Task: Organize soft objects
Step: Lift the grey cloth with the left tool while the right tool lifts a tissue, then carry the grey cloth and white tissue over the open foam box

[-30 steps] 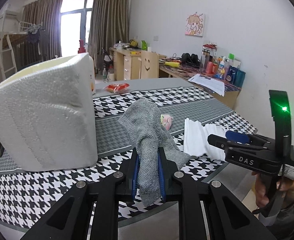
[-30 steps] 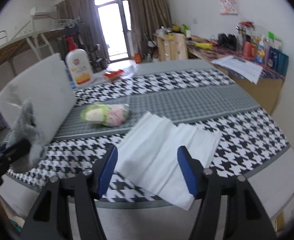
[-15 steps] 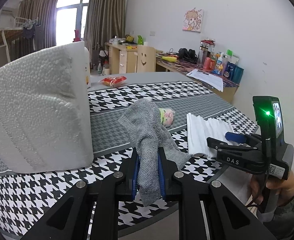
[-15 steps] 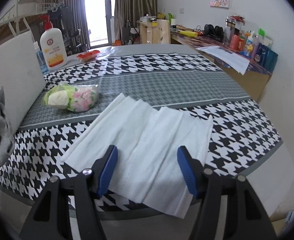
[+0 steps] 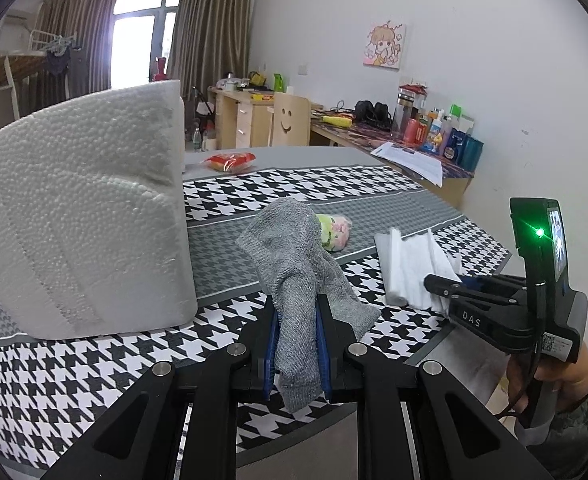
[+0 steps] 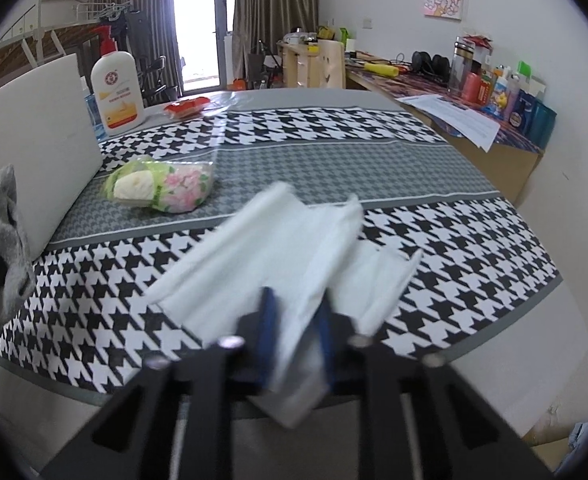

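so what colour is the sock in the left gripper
Grey, a knitted sock pinched in the left gripper. It shows best in the left wrist view.

Daylight enters from the blown-out window [image 5: 142, 44]; fisheye bends edges, corners black; motion blur across right wrist foreground.

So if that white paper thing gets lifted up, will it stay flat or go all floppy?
Probably floppy. The white tissue already bunches into ridges where the right gripper, whose jaws have just closed, pinches its near edge. It looks thin and light, so the free end would likely sag and drag over the tablecloth, and it might tear if yanked.
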{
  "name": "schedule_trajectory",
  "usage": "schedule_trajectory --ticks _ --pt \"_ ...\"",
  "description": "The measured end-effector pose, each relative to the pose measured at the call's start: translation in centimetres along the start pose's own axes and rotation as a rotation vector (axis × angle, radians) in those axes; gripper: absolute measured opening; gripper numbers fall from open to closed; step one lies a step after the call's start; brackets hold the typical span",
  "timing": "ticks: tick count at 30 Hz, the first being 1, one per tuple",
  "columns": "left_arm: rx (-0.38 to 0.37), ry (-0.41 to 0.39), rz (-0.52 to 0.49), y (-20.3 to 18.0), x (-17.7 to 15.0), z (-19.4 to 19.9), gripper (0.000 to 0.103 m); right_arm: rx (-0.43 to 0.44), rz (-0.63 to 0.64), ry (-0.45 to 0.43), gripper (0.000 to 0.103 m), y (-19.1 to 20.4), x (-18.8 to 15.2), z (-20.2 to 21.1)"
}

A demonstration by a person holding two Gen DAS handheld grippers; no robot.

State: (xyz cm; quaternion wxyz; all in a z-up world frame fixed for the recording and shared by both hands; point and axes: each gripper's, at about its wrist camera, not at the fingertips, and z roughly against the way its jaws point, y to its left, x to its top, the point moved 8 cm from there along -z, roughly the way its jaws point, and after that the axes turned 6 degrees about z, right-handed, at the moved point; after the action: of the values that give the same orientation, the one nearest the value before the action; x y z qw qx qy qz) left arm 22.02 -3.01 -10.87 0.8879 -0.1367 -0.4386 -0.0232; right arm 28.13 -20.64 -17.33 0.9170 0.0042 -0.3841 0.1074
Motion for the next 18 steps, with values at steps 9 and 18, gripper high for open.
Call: schedule_trajectory --ticks 9,18 --pt "0.021 -0.044 0.003 0.5 -0.1 2.4 0.018 0.023 0.002 -0.100 0.007 0.7 1.5 3.8" --pt "0.050 -0.114 0.009 1.0 -0.2 6.5 0.018 0.060 0.012 -0.232 0.007 2.0 3.6 8.9"
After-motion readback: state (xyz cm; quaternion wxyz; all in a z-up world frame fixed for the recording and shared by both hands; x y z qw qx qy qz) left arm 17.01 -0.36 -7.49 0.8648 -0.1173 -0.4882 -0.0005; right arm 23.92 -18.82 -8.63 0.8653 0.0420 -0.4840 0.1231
